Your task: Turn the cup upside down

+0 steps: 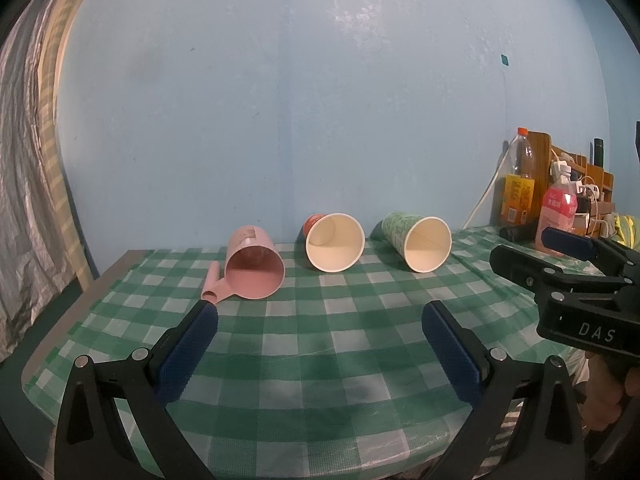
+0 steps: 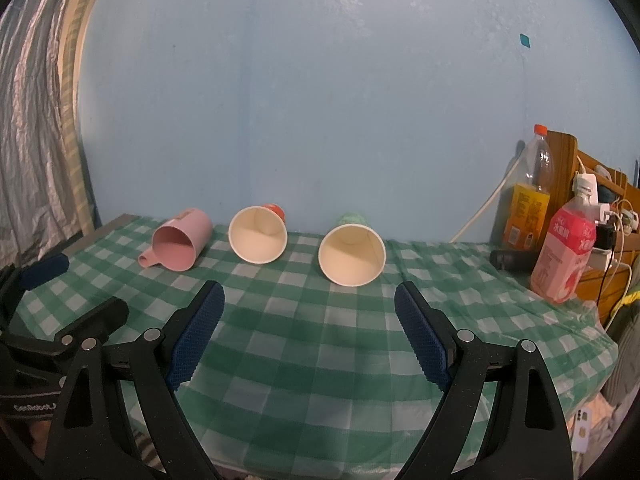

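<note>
While I hold both grippers back from the row, nothing is gripped. Leftmost, the pink handled cup (image 1: 254, 268) lies on its side on the checked tablecloth (image 1: 320, 344), mouth toward me, axis running away to the wall, just beyond my wide-open left gripper (image 1: 320, 354). The red paper cup (image 1: 334, 241) and green paper cup (image 2: 351, 254) lie likewise. My right gripper (image 2: 310, 336), equally spread, probably sits nearest the green one.
</note>
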`<action>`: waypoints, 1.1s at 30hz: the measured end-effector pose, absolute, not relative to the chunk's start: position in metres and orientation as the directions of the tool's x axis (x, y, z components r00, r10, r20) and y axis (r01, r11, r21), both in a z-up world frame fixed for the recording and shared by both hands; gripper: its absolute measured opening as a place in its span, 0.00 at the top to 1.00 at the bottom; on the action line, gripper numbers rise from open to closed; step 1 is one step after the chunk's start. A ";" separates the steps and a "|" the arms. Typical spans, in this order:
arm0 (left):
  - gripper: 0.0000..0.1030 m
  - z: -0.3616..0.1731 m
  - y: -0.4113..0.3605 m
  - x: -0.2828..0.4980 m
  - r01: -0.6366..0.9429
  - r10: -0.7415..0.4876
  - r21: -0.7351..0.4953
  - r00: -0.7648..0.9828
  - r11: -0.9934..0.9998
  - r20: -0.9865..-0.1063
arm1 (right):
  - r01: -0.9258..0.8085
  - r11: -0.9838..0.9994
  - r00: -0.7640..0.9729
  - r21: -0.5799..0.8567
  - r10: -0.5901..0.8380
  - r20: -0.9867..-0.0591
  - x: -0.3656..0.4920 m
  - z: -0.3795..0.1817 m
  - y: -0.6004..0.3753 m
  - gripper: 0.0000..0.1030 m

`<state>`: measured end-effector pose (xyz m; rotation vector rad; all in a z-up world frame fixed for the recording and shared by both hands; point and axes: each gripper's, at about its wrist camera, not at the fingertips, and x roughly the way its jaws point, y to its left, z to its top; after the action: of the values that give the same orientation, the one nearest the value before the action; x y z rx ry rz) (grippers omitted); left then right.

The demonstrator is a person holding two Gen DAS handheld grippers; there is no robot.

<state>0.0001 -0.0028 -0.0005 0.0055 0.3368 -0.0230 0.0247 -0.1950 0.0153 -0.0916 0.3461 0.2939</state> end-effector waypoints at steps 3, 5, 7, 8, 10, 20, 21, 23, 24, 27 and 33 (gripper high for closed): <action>0.00 -0.001 -0.003 0.000 0.025 -0.023 0.002 0.943 1.000 -0.331 | -0.298 0.954 0.899 -0.038 0.267 -0.348 0.025 0.015 -0.195 0.16; 0.00 -0.001 -0.002 0.000 0.027 -0.026 -0.001 0.942 1.000 -0.335 | -0.298 0.954 0.899 -0.038 0.267 -0.348 0.025 0.016 -0.195 0.16; 0.00 -0.002 -0.002 0.000 0.028 -0.028 -0.004 0.941 1.000 -0.336 | -0.298 0.954 0.898 -0.038 0.267 -0.349 0.025 0.016 -0.195 0.16; 0.00 -0.002 -0.002 0.000 0.028 -0.028 -0.005 0.941 1.000 -0.337 | -0.298 0.954 0.898 -0.038 0.267 -0.350 0.025 0.015 -0.195 0.16; 0.00 -0.002 -0.002 0.000 0.027 -0.026 -0.002 0.941 1.000 -0.336 | -0.299 0.954 0.898 -0.037 0.268 -0.349 0.025 0.015 -0.195 0.16; 0.00 -0.003 -0.003 0.000 0.030 -0.027 0.002 0.940 1.000 -0.341 | -0.299 0.954 0.897 -0.037 0.268 -0.351 0.026 0.015 -0.195 0.16; 0.00 -0.003 -0.003 -0.001 0.030 -0.027 0.002 0.939 1.000 -0.342 | -0.299 0.954 0.897 -0.037 0.268 -0.351 0.026 0.015 -0.195 0.16; 0.00 -0.003 -0.003 0.000 0.029 -0.027 0.002 0.940 1.000 -0.341 | -0.298 0.954 0.897 -0.037 0.267 -0.351 0.026 0.015 -0.195 0.16; 0.00 -0.003 -0.003 0.000 0.029 -0.027 0.001 0.940 1.000 -0.341 | -0.298 0.954 0.898 -0.036 0.267 -0.351 0.025 0.015 -0.195 0.16; 0.00 -0.003 -0.004 0.000 0.029 -0.027 0.002 0.939 1.000 -0.342 | -0.298 0.954 0.897 -0.037 0.267 -0.352 0.026 0.015 -0.195 0.16; 0.00 -0.004 -0.005 -0.002 0.030 -0.027 0.004 0.939 1.000 -0.343 | -0.298 0.954 0.897 -0.037 0.267 -0.353 0.025 0.013 -0.195 0.16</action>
<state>-0.0016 -0.0049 -0.0038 0.0096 0.3505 -0.0292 0.0254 -0.1946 0.0132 -0.0910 0.3530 0.2932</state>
